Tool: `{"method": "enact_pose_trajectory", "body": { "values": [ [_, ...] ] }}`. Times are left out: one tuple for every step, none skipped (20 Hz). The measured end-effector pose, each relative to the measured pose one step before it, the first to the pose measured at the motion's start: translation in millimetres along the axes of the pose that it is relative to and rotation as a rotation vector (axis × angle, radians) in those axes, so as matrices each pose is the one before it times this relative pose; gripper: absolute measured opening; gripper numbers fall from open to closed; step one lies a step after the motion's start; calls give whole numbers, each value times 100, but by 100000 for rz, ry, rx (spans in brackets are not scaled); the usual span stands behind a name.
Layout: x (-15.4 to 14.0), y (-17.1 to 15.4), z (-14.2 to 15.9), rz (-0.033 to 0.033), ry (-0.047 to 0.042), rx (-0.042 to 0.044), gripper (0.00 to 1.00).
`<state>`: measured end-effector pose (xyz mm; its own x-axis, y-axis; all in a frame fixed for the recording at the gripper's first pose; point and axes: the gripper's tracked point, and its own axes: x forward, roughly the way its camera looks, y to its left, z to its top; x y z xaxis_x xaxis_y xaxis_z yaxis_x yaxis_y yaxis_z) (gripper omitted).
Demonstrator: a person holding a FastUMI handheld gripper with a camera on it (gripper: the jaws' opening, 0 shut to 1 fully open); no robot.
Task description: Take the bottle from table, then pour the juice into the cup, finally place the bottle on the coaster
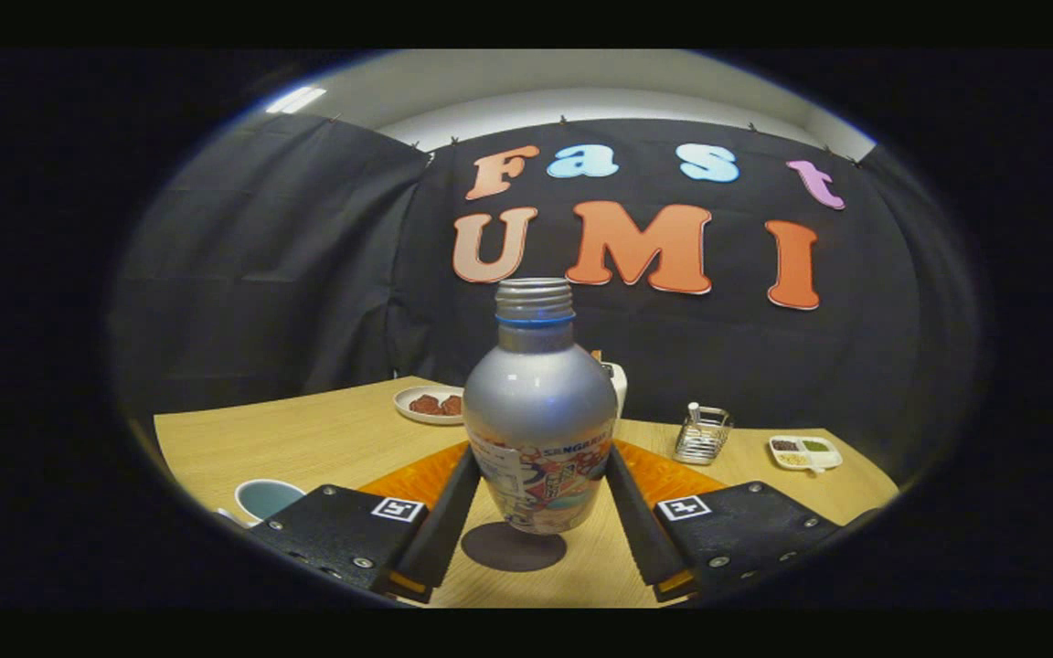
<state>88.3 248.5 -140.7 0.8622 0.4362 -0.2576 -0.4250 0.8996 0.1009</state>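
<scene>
1. The tool is seen clamped on the bottle; both fingers press against the lower body of the bottle, one on each side.
2. The bottle is held upright between the fingers, with its cap off and its threaded neck open at the top.
3. The bottle's base appears to be lifted slightly clear of the bench, though this cannot be told for certain.
4. A dark round coaster is seen on the bench just below the bottle's base, between the fingers.
5. An orange mat is laid on the bench behind the fingers, on both sides of the bottle.
6. A cup is seen just beside the left finger block, on the bench.
7. A plate with reddish food is placed beyond the bottle, to its left.
8. A wire holder and a divided dish are set well apart from the bottle, on the right of the bench.
9. A white object is partly hidden behind the bottle; what it is cannot be told.
</scene>
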Motion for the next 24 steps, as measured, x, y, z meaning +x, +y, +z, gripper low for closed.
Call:
{"method": "enact_pose_trajectory", "body": {
  "values": [
    [213,-35,-682,579,1891,1643,78],
    [243,49,-736,338,1662,1671,78],
    [318,137,-716,881,1834,1572,78],
    [188,144,-633,558,1627,1546,78],
    [215,123,-484,776,1465,1442,78],
    [246,174,-543,605,1474,1043,78],
    [238,82,-452,341,1174,485,78],
    [103,-87,-383,-174,1058,101,78],
    [164,32,-456,70,1345,-73,78],
    [201,332,-503,310,1438,71,78],
    [55,330,-384,1008,1147,175,78],
    [77,162,-283,179,849,-662,78],
    [44,68,-322,-71,943,-729,78],
    [126,22,-320,-306,768,-489,78],
    [46,92,-280,-87,611,-226,78],
    [33,-116,-130,-493,228,-266,79],
    [85,8,-74,-80,440,-86,78],
    [180,92,-326,-353,621,-238,78],
    [9,-10,-185,-165,241,-243,78],
    [98,106,-323,297,1066,95,78],
    [-46,-81,307,25,-1598,345,78],
    [234,152,-77,13,327,-277,78],
    [-125,-31,30,226,-314,-271,78],
    [-49,45,-52,67,-92,-147,78]
  ]
}}
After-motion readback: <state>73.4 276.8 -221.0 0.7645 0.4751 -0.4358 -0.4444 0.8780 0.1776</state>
